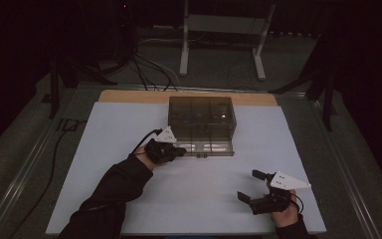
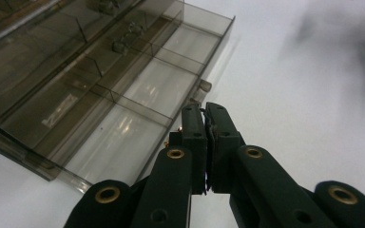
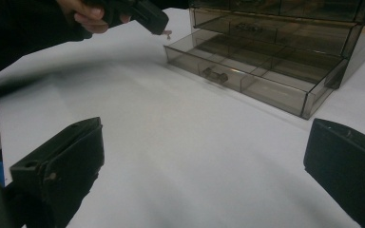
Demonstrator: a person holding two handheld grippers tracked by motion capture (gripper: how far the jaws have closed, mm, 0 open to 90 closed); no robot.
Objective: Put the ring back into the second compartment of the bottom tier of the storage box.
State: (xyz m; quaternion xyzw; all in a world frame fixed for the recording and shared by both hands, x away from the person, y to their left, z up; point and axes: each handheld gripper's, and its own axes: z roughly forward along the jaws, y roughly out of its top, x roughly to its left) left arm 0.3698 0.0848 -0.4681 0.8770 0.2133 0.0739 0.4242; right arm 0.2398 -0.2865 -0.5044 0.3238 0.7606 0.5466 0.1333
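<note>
A smoky clear drawer cabinet stands at the middle back of the white board. Its bottom drawer is pulled out and split into compartments, with a knob on its front. My left gripper hovers at the drawer's front left corner. Its jaws are pressed together, and a tiny coppery piece hangs from their tip. My right gripper rests near the board's front right, jaws wide apart with nothing between them. A small metal part lies in a front compartment.
The white board lies on a wooden table whose far edge shows behind it. Beyond stand a white frame's legs and cables on the dark floor. Small parts sit in the cabinet's upper drawers.
</note>
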